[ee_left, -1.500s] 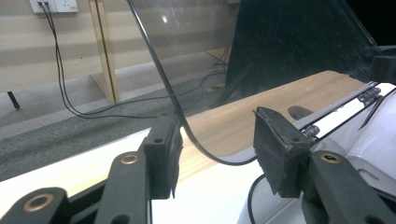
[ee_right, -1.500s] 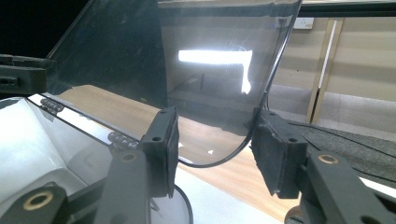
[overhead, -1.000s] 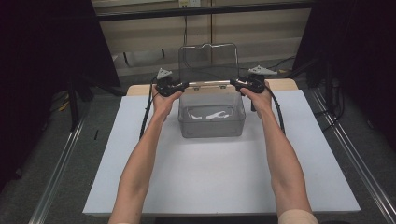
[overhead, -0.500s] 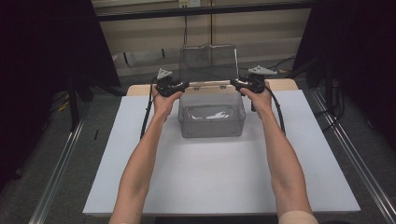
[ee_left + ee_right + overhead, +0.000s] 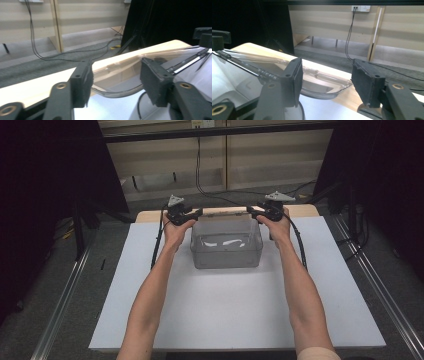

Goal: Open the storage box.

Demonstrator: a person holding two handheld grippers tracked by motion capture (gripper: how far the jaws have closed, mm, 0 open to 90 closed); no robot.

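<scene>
high view: clear bin (image 5: 226, 251) on table (image 5: 235, 310) | gripper views: lid (image 5: 120, 72) between both grippers' parted jaws — untouched

Both forearms are bare, with no sleeve on either, and each hand grips a black two-jaw tool: the left gripper (image 5: 199, 212) and the right gripper (image 5: 250, 210), each topped just behind its jaws by a grey three-cornered plate. A thin black cable trails back from the rear of each gripper alongside the forearm. In the gripper views the jaws are matte black bars ending in thick, rectangular, rough-faced pads (image 5: 81, 85), with small dark screws set in the pad sides and brass-coloured round fasteners (image 5: 398, 86) farther back on the jaw arms.
</scene>
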